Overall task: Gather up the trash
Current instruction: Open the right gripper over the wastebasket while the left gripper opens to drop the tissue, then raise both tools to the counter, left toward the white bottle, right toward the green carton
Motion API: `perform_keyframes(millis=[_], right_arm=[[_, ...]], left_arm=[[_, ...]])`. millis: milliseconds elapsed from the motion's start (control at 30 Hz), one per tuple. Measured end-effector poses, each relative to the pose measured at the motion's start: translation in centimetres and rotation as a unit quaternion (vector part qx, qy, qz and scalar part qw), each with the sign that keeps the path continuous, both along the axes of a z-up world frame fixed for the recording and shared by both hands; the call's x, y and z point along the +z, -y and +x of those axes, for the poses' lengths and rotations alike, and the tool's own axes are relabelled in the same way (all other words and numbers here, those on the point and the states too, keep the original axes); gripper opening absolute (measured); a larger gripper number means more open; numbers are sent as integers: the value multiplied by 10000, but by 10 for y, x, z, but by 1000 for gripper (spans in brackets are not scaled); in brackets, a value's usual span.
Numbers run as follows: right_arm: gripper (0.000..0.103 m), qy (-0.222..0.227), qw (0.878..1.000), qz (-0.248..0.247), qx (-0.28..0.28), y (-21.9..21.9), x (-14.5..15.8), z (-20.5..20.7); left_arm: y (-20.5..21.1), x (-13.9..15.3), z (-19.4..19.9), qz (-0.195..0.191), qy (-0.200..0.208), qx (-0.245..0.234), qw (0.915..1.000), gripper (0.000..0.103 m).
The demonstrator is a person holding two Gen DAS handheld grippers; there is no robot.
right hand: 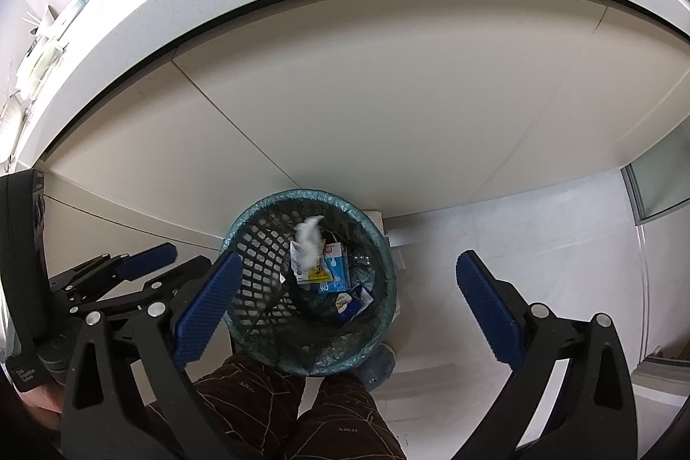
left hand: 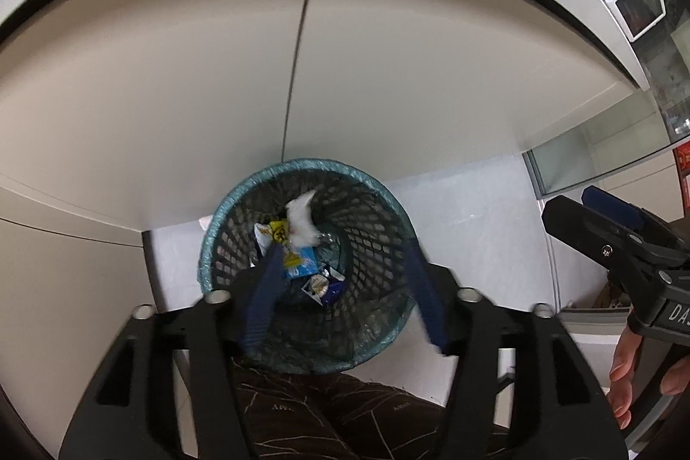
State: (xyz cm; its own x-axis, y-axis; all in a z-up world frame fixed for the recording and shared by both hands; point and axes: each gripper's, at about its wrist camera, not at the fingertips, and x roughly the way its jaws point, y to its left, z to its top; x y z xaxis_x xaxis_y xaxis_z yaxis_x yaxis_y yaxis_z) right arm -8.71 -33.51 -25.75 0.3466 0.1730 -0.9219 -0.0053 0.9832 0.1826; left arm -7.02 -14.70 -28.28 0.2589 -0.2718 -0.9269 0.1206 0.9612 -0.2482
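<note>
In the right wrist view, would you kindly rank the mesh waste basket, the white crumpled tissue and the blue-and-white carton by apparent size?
Largest to smallest, as they look in this view:
1. Mesh waste basket, which encloses the other two.
2. Blue-and-white carton, lying in the basket, partly covered by other trash.
3. White crumpled tissue; it sits higher and nearer the camera, so its true size is uncertain.

A round black mesh trash basket (left hand: 224, 244), lined with a teal plastic bag folded over its rim, stands upright on the pale floor against the cabinet front. Inside lie wrappers — a blue-and-white milk carton (right hand: 334, 266), a yellow packet (left hand: 278, 229) — with a crumpled white tissue (left hand: 302, 220) uppermost.
</note>
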Motion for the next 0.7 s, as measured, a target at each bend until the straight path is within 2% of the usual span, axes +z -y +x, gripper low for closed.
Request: perform_keyframes(millis=[67,133,200,267,500,700], right_arm=[[95,37,10000,25,2,0,3,1],[95,88,10000,32,-1,-1,6,3],[96,177,9998,37,14,-2,13,6],[96,283,9996,32,42,-3,21,9],[96,778,9968,22,170,-8,64,25],[96,1213,9923,30,246,-13,104,45]], left_arm=[[-2,6,0,-20,121,24,9999,70],[-3,14,-1,-12,251,34,9997,83],[-4,26,-2,-6,446,63,9990,91],[-6,37,0,-50,535,61,9985,96],[-22,85,5,-135,926,167,9955,97],[-47,132,16,-100,1292,437,9906,97]])
